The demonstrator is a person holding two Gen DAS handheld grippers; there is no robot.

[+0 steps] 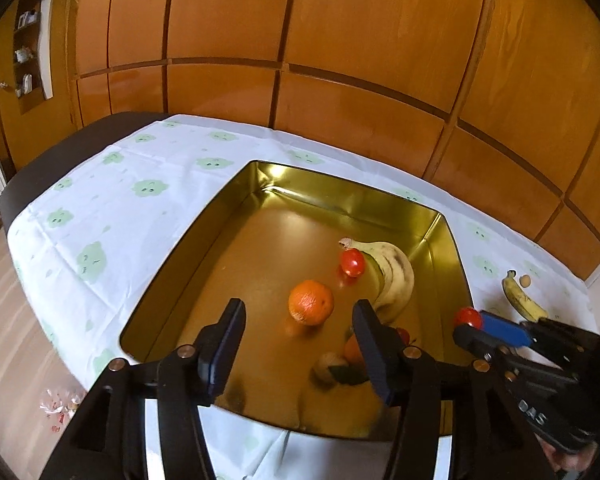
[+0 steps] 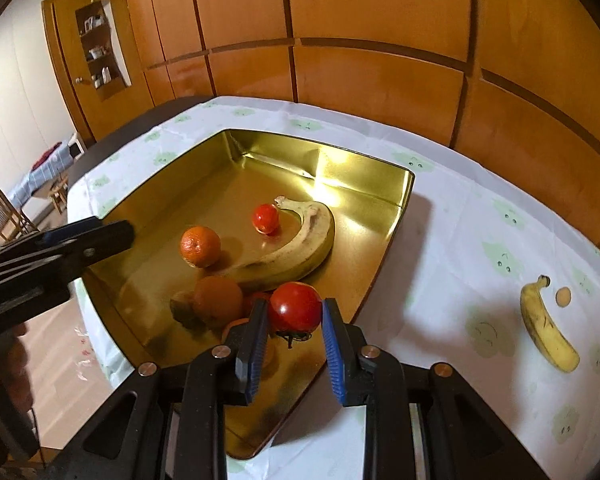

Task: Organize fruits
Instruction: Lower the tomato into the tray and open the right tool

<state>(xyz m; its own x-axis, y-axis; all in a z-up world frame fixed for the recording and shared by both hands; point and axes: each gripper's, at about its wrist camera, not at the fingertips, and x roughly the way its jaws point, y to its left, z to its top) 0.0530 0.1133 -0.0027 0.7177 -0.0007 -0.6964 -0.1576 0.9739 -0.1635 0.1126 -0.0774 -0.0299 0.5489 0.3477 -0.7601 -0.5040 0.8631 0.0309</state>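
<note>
- In the left wrist view, the left gripper (image 1: 298, 334) is seen with its fingers (image 1: 228, 334) spread wide apart and nothing held between them, poised above the gold tin tray (image 1: 172, 280).
- An orange (image 1: 311, 302) is seen lying on the tray floor, framed between the two fingers but not touched by them.
- A small tomato (image 1: 352, 262) is seen further back in the tray, just beside the pale banana (image 1: 394, 276), which is curved along the tray's right side.
- More fruit is glimpsed behind the right-hand finger, too hidden to be told apart.
- At the right edge, the right gripper (image 1: 470, 326) is seen with a red tomato (image 1: 467, 317) held at its tip over the tray's right rim.
- A second banana (image 1: 524, 298) is seen on the cloth-covered surface (image 1: 112, 200), outside the tray, with a small round nut-like item (image 1: 524, 280) just beside it.
- In the right wrist view, the right gripper (image 2: 294, 322) is shown with its fingers (image 2: 334, 330) closed against the red tomato (image 2: 295, 306), which is held above the near part of the tray (image 2: 364, 176).
- Inside the tray, the orange (image 2: 200, 246), the small tomato (image 2: 265, 218) and the banana (image 2: 292, 250) are seen; another orange fruit (image 2: 217, 300) and a brownish one lie near the gripped tomato.
- The left gripper (image 2: 100, 236) is seen at the left, over the tray's edge.
- The second banana (image 2: 548, 330) is seen on the surface (image 2: 440, 264), well apart from the tray.
</note>
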